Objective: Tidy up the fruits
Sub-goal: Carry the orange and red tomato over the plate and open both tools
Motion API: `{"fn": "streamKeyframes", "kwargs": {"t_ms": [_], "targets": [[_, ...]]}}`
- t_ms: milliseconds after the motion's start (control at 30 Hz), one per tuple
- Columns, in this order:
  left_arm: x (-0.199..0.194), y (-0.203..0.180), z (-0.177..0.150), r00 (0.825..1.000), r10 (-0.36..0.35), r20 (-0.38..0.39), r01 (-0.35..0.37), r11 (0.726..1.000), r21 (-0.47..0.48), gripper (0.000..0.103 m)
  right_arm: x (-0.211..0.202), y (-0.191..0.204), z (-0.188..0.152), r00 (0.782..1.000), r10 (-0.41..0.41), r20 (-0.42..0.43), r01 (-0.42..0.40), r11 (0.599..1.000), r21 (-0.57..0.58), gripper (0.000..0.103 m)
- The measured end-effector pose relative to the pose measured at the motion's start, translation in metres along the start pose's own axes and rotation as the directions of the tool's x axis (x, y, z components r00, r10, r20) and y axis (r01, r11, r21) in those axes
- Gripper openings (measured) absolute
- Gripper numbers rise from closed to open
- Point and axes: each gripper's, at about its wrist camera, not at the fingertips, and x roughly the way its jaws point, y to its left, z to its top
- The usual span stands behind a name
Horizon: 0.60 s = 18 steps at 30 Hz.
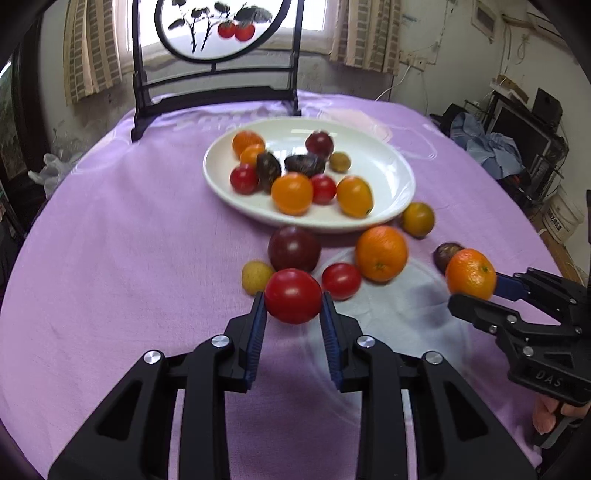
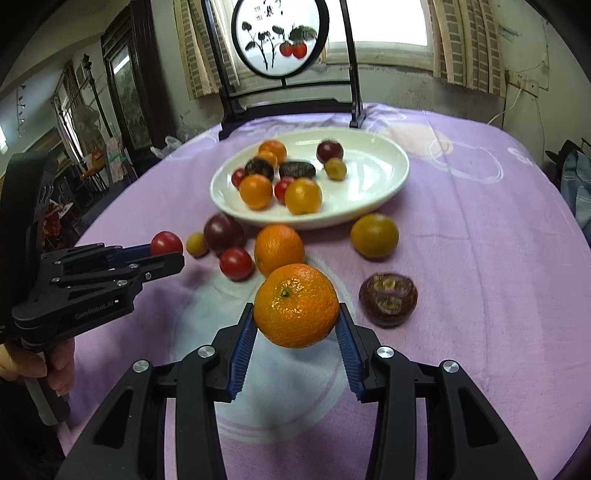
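Observation:
My left gripper (image 1: pixel 293 299) is shut on a red tomato (image 1: pixel 293 295) and holds it above the purple cloth; it also shows in the right wrist view (image 2: pixel 166 245). My right gripper (image 2: pixel 296 314) is shut on a mandarin (image 2: pixel 296 304), seen in the left wrist view too (image 1: pixel 471 273). A white plate (image 1: pixel 388 173) (image 2: pixel 369 147) beyond holds several oranges, tomatoes and dark fruits. Loose on the cloth before it lie a dark plum (image 1: pixel 294 248), an orange (image 1: pixel 381 253), a small tomato (image 1: pixel 341 280), a yellow fruit (image 1: pixel 255 277), a greenish orange (image 1: pixel 417 218) and a passion fruit (image 2: pixel 388 299).
A dark wooden stand with a round painted screen (image 1: pixel 218 29) stands at the table's far edge behind the plate. The round table is covered with a purple cloth (image 1: pixel 129 221). Clutter and furniture lie beyond the table's edges on both sides.

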Motion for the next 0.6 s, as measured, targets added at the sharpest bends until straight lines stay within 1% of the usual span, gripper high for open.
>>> {"fn": "streamKeyframes", "kwargs": {"t_ms": [133, 367, 467, 600], "targets": [[-0.009, -0.005, 0.016, 0.999, -0.007, 0.041, 0.006, 1.0, 0.022, 0.029, -0.007, 0.003, 0.013, 0.999, -0.011, 0.041, 0.012, 1.0, -0.017, 0.044], [0.004, -0.005, 0.052, 0.998, 0.005, 0.065, -0.007, 1.0, 0.018, 0.029, 0.001, 0.009, 0.046, 0.996, -0.037, 0.078, 0.044, 0.995, -0.091, 0.044], [0.018, 0.001, 0.067, 0.998, 0.025, 0.058, -0.025, 1.0, -0.005, 0.029, 0.009, 0.009, 0.06, 0.995, -0.048, 0.091, 0.057, 0.993, -0.099, 0.044], [0.042, 0.009, 0.083, 0.999, 0.043, 0.026, -0.042, 0.998, -0.036, 0.029, 0.028, 0.005, 0.075, 0.993, -0.075, 0.089, 0.083, 0.992, -0.099, 0.044]]}}
